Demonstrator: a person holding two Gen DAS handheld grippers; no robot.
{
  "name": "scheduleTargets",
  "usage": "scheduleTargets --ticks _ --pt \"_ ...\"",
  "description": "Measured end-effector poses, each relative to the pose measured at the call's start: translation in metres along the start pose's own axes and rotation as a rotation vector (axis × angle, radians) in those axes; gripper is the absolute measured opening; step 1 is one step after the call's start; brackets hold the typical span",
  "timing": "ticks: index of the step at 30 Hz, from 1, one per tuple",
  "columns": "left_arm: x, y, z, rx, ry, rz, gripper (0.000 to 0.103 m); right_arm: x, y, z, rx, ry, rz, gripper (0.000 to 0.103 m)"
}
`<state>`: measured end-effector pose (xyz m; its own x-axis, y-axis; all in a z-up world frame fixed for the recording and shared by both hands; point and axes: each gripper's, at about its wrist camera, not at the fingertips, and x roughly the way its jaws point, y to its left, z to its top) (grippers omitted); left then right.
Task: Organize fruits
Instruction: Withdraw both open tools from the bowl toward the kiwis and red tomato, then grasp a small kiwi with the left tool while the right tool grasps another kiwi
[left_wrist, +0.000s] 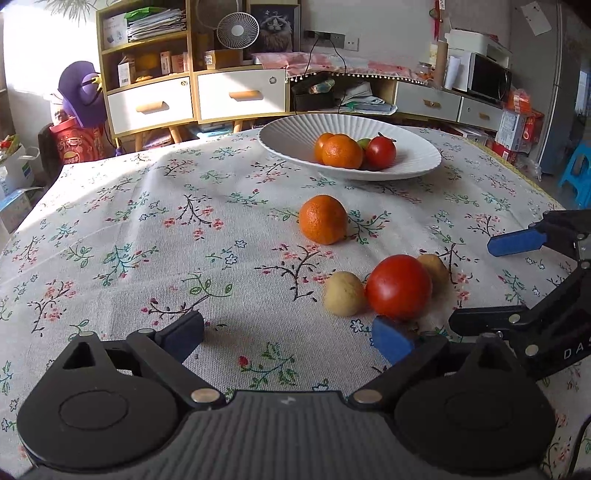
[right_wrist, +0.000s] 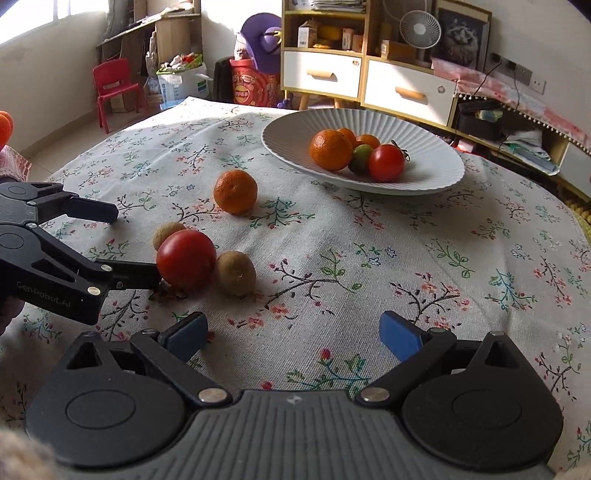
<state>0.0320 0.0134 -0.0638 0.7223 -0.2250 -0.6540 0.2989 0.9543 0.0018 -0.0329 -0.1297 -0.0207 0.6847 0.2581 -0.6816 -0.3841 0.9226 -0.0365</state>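
1. The loose fruit lies on the worktop, which is covered by a floral-print cloth (right_wrist: 369, 258): a round orange mandarin (right_wrist: 235, 191) nearer the bowl, and a cluster made of a glossy red tomato (right_wrist: 186, 259) between two small brown kiwis, one (right_wrist: 235, 272) on its near side and one (right_wrist: 167, 232) behind it.
2. The wide white ribbed bowl (right_wrist: 436, 147) stands further back and already holds mandarins, a green fruit and a red tomato.
3. The left gripper (right_wrist: 136, 245) stands with its jaws wide and empty; one finger looks to be touching or just beside the loose tomato, the other is well apart beyond it.
4. The right gripper (right_wrist: 293, 334) hovers with wide, empty jaws over bare cloth, near the cluster but holding nothing.
5. The step in hand looks like taking the tomato with the left gripper. To do it well, centre the fruit between the fingers first, since the tomato is round and smooth and will roll if pushed from one side.
6. Close gently; the skin bruises easily, and the kiwis touching it may be nudged away.
7. Lift straight up before moving toward the bowl.
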Motion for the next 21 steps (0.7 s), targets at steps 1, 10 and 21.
scheduleTargets --ticks 1,10,21 --pt "0.001 -0.001 0.002 -0.001 -0.002 -0.004 0.099 0.001 -0.001 0.0 0.002 -0.005 0.0 0.1" --pt "0.002 -0.008 0.01 -0.009 -0.018 -0.043 0.062 0.004 -0.002 0.003 0.008 -0.038 0.008 0.097" --pt "-0.002 0.003 0.015 -0.084 0.021 -0.07 0.032 0.007 0.007 0.012 -0.031 -0.073 0.033 0.07"
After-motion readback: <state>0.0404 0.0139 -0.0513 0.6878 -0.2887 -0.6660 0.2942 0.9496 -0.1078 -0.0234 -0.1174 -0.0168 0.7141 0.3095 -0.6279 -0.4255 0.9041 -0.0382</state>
